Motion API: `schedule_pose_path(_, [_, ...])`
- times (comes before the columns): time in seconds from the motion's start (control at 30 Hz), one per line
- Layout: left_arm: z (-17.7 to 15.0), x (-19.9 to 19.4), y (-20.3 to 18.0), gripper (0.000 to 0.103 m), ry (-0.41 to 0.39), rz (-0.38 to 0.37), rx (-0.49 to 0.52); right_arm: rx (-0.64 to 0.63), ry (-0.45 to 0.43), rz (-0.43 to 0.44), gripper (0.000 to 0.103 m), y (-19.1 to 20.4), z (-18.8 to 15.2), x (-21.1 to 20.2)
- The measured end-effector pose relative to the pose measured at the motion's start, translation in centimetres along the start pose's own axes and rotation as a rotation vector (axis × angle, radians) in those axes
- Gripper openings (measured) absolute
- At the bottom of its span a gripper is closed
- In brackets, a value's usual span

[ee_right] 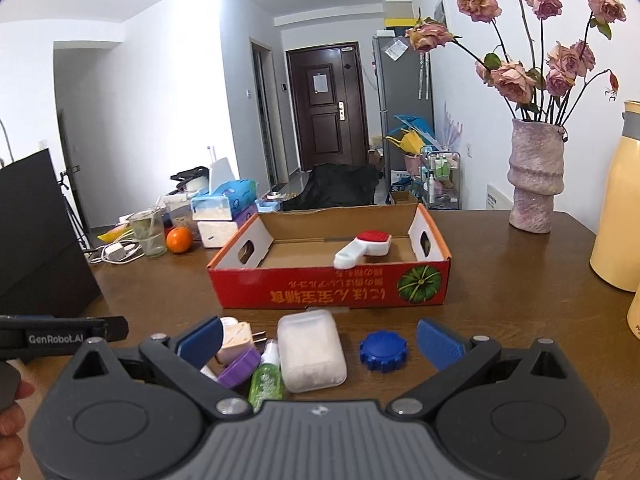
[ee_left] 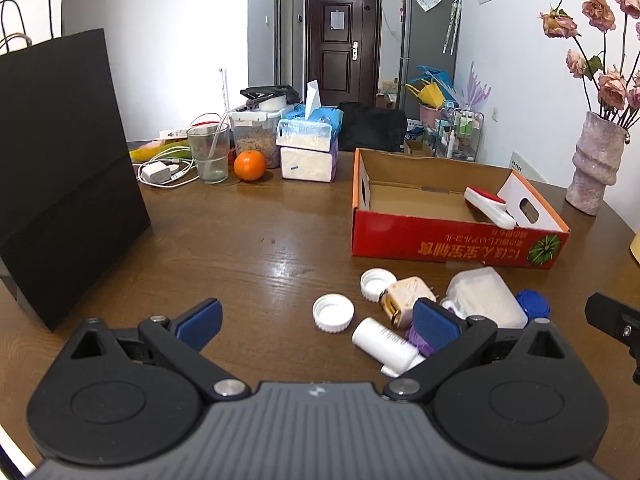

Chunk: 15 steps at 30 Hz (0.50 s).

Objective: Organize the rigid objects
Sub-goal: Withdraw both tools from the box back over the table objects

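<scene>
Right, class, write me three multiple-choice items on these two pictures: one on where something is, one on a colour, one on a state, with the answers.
1. Where does the red-and-white brush lie?
A. On the table beside the orange
B. Inside the red cardboard box
C. On top of the tissue packs

2. What colour is the ridged cap lying to the right of the white plastic case?
A. Blue
B. Green
C. Yellow

3. In what state are the fingers of the right gripper?
A. Shut on the case
B. Shut on nothing
C. Spread open, holding nothing

Answers:
1 B, the brush rests on the box floor near its right end.
2 A, it is plainly blue against the brown table.
3 C, the two blue fingers stand wide apart with the case and cap lying on the table beyond them.
</scene>
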<state>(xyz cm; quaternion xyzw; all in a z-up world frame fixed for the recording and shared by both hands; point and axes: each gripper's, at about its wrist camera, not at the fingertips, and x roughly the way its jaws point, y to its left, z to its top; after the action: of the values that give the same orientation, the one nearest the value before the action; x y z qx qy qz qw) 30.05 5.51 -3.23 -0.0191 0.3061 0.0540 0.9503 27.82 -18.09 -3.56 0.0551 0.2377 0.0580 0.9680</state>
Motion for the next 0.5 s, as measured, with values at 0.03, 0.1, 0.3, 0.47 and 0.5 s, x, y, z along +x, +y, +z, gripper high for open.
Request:
schedule_pose_path(0.03, [-0.3,-0.1,0.2,0.103,0.000,-0.002,-0.001,0.002,-0.006,0.011,0.103,0.0,-0.3,-0.1])
schedule_pose_path(0.1, [-0.8,-0.3,0.5,0.103,-0.001,-0.010,-0.003,0.003,-0.010,0.022,0.103,0.2,-0.7,-0.2])
schedule_pose_path(0.3, [-2.0,-0.4,1.3,0.103,0.008,-0.015,-0.005,-0.005,0.010,0.038,0.103,0.8,-1.8,0.3])
schedule_pose_path(0.47, [-2.7,0.3,1.6,0.103,0.029,-0.013,-0.003,-0.038,0.080,0.033,0.103,1.8,-3.1,2.3])
schedule_pose_path(0.5, [-2.8,0.5,1.7,0.103,0.034,-0.012,-0.002,-0.042,0.093,0.034,0.103,1.9,-3.3,2.6])
